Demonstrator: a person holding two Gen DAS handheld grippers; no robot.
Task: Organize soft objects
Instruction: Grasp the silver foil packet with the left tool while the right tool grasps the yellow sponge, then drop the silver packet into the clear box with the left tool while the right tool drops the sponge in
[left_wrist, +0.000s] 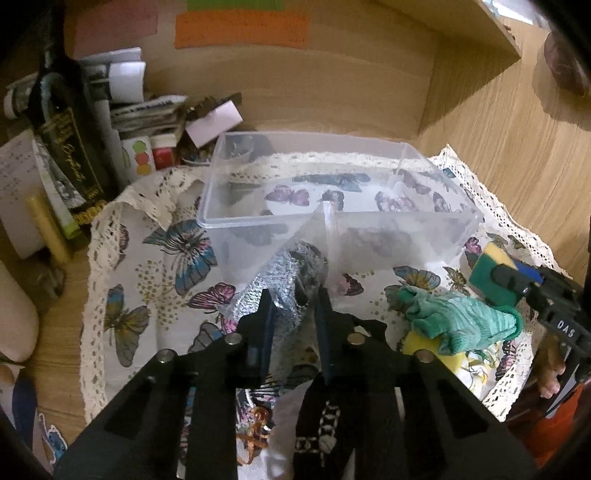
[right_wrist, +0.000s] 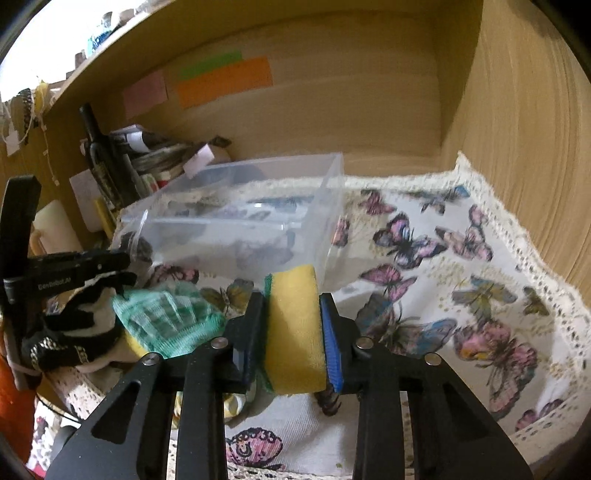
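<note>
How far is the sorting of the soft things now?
Done: nothing, the clear box looks empty. In hand: the left gripper grips a silver pouch; the right gripper squeezes a yellow sponge. Left: the green cloth on the tablecloth.

A home, by every sign: a lived-in wooden desk or shelf nook (right_wrist: 369, 110), panelled at the back and at 3 o'clock. Spread over the surface, a lace-edged cloth printed with butterflies (right_wrist: 461, 266). Stuck on the back panel toward 12 o'clock, paper notes in orange (right_wrist: 225, 83), green (right_wrist: 210, 62) and pink (right_wrist: 144, 94). Piled at 10 o'clock, household clutter: a dark wine bottle with gold lettering (left_wrist: 68, 147), folded papers and booklets (left_wrist: 125, 99), a handwritten sheet (left_wrist: 14, 177). Standing on the cloth mid-scene, a clear plastic storage box (left_wrist: 332, 184). Nearby, everyday domestic softs: a kitchen sponge (right_wrist: 295, 332), a green knitted cloth (right_wrist: 166, 321).
</note>
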